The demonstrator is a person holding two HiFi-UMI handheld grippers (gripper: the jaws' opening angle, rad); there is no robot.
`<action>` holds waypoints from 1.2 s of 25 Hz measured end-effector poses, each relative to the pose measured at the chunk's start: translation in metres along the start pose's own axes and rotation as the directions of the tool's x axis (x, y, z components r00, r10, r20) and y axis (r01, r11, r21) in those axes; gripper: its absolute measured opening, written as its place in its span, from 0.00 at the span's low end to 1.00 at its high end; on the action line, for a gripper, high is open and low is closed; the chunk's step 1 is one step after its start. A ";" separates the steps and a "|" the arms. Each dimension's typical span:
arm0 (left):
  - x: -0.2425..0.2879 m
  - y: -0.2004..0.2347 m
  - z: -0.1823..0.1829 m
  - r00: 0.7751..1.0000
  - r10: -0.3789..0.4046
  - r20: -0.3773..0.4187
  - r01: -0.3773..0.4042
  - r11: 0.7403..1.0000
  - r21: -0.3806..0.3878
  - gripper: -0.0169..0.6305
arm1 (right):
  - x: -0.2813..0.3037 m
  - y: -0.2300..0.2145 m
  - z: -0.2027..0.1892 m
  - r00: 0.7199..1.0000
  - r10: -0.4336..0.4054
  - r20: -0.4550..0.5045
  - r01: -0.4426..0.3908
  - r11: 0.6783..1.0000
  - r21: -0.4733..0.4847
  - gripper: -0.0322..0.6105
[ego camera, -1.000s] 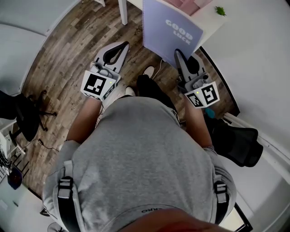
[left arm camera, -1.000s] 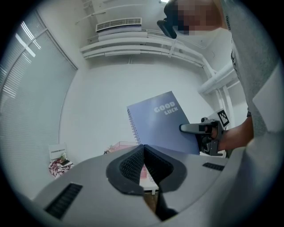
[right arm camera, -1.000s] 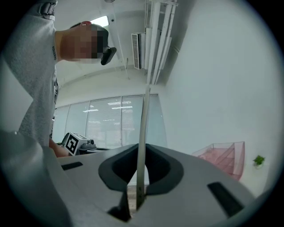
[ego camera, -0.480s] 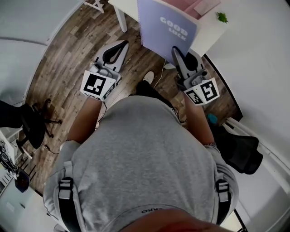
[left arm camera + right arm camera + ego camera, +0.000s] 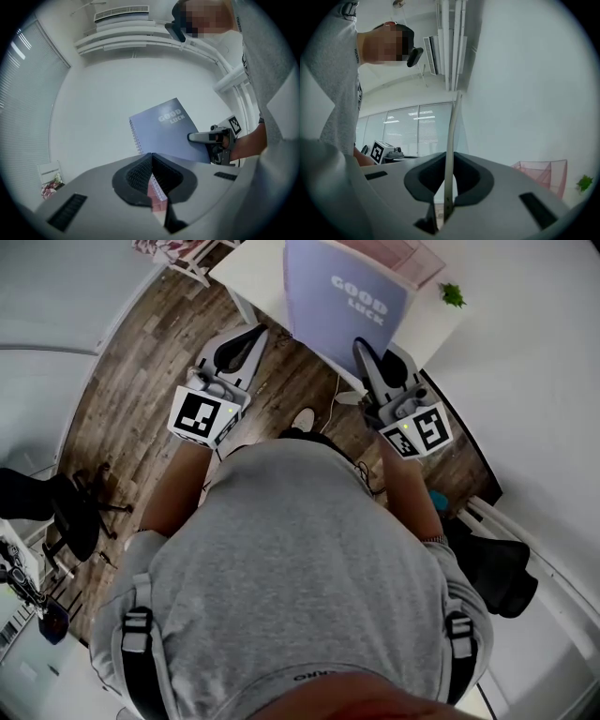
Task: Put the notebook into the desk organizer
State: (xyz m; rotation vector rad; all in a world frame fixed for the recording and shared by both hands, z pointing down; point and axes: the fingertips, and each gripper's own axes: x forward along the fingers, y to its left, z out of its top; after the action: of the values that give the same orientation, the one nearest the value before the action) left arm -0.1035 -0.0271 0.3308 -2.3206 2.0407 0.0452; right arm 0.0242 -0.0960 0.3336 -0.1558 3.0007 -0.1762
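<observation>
In front of me, by the near edge of the white desk [image 5: 246,268], my right gripper [image 5: 361,345] was clamped on the lower right edge of the lavender spiral notebook [image 5: 342,296]. I held it up in the air with its "GOOD LUCK" cover turned toward me. From that gripper's own view, the notebook's thin edge ran straight up between the pressed jaws. The pink mesh desk organizer [image 5: 405,249] sat on the desk beyond the notebook, with a small green plant [image 5: 454,294] near it. My left gripper [image 5: 255,332] hung over the wood floor [image 5: 141,362], jaws together and holding nothing.
</observation>
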 end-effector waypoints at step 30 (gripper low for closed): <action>0.225 0.150 -0.009 0.922 -0.383 0.053 0.384 0.923 -0.006 0.05 | 0.137 -0.195 -0.011 0.907 -0.421 0.007 0.408 0.882 0.235 0.11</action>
State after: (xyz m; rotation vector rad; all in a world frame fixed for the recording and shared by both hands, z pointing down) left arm -0.2237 -0.2700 0.3243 -2.6518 1.5314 0.1034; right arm -0.0938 -0.3024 0.3510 -0.7658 2.8162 -0.5459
